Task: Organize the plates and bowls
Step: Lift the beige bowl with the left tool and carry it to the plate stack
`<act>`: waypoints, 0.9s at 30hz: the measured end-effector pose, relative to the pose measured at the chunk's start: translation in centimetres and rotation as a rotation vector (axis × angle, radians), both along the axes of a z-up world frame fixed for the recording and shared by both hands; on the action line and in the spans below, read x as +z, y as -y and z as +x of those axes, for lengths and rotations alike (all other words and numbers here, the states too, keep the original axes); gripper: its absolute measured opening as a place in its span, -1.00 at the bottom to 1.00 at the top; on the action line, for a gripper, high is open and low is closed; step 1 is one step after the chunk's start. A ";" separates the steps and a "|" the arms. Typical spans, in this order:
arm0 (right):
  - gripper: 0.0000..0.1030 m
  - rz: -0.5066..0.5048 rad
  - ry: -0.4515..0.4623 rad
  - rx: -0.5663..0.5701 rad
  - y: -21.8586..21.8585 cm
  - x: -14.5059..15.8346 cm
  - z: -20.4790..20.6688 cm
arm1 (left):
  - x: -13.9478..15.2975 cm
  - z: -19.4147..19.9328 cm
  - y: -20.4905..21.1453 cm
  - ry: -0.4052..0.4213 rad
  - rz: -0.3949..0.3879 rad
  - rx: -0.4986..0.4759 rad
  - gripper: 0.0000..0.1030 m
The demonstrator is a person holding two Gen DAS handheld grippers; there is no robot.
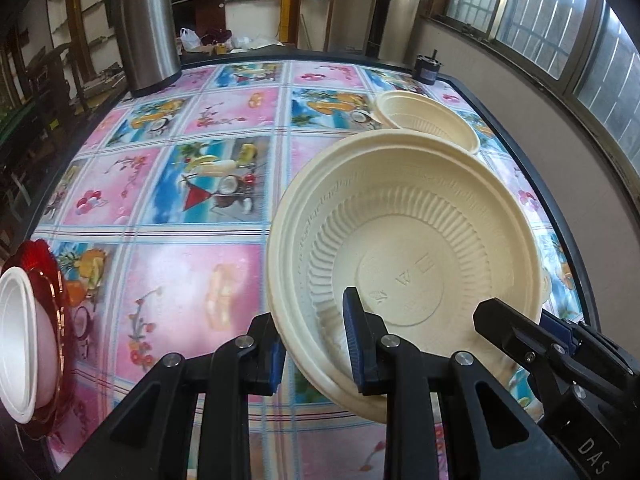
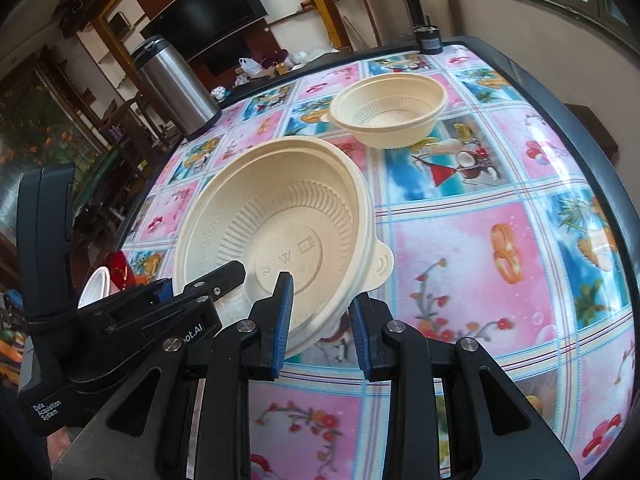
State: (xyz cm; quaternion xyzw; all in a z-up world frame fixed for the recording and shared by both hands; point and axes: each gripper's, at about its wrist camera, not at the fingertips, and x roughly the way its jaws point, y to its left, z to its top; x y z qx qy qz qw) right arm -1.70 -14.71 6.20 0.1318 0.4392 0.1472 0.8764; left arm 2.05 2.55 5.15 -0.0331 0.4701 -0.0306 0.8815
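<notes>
A large cream ribbed bowl (image 1: pixel 404 240) hangs tilted above the table, held by its rim from two sides. My left gripper (image 1: pixel 316 350) is shut on the bowl's near-left rim, one blue pad inside and one outside. My right gripper (image 2: pixel 320 326) is shut on the same bowl (image 2: pixel 280 216) at its near-right rim. Each gripper shows in the other's view: the right gripper (image 1: pixel 520 332) and the left gripper (image 2: pixel 192 288). A smaller cream bowl (image 1: pixel 428 120) (image 2: pixel 388 108) stands on the table beyond. At the left edge a white bowl (image 1: pixel 16 352) (image 2: pixel 96 284) rests on a red plate (image 1: pixel 52 320) (image 2: pixel 118 270).
The table (image 1: pixel 192 280) wears a glossy pink and blue patterned cloth with a dark rim. A tall steel flask (image 1: pixel 146 28) (image 2: pixel 176 88) stands at the far left corner. A small black object (image 1: pixel 428 66) (image 2: pixel 428 40) sits at the far edge. Windows line the wall on the right.
</notes>
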 end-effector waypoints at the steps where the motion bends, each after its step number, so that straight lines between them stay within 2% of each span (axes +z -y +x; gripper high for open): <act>1: -0.45 -0.002 0.005 0.015 -0.9 0.2 -0.1 | 0.2 -0.3 -0.9 0.004 0.000 0.013 -0.50; 12: -0.45 -0.025 0.042 0.171 -10.8 2.1 -0.6 | 1.9 -3.0 -10.2 0.042 0.008 0.159 -0.51; 27: -0.44 -0.053 0.035 0.392 -23.0 1.8 -1.2 | 2.4 -7.2 -20.8 0.047 0.024 0.336 -0.50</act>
